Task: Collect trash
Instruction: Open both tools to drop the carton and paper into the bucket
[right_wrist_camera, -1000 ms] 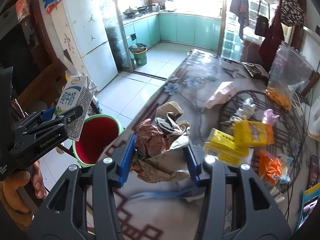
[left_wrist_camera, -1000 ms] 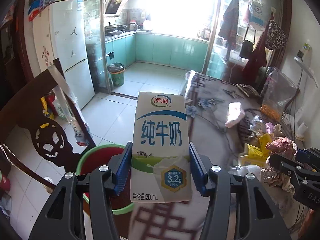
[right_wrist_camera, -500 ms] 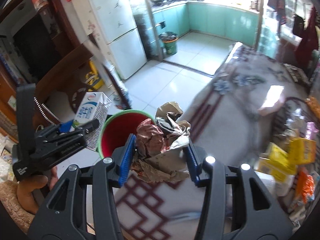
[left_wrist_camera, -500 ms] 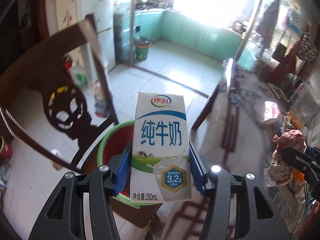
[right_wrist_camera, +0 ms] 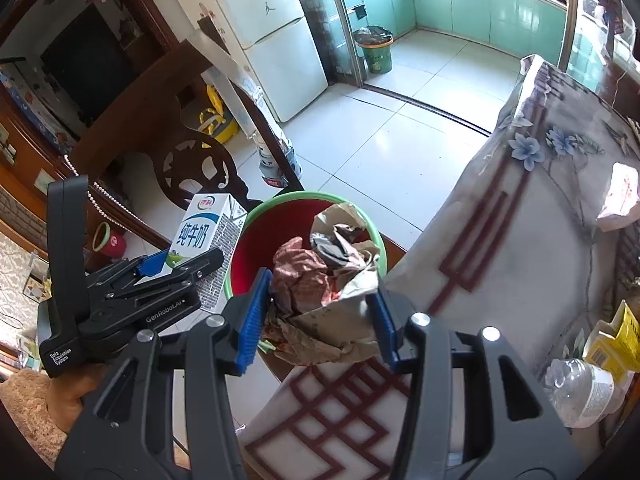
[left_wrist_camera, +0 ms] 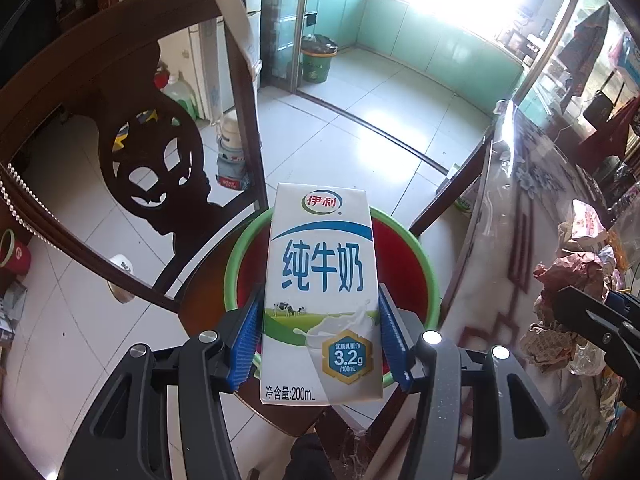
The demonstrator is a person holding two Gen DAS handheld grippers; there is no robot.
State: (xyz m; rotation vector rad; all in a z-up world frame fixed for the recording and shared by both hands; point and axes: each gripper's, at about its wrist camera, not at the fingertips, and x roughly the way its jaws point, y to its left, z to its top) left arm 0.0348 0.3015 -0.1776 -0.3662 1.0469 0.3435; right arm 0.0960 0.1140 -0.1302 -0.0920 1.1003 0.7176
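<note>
Both loads were over the red bin (right_wrist_camera: 256,240) and not yet dropped; the bin's visible interior looked bare. More litter remained on the surface (right_wrist_camera: 520,280): a plastic bottle (right_wrist_camera: 576,392) and yellow packets (right_wrist_camera: 616,340). Left gripper (left_wrist_camera: 320,332) was partly closed, pads clamping the milk carton (left_wrist_camera: 320,272) upright above the bin. Right gripper (right_wrist_camera: 316,320) was partly closed on the crumpled paper wad (right_wrist_camera: 324,276), at the bin's near rim.
</note>
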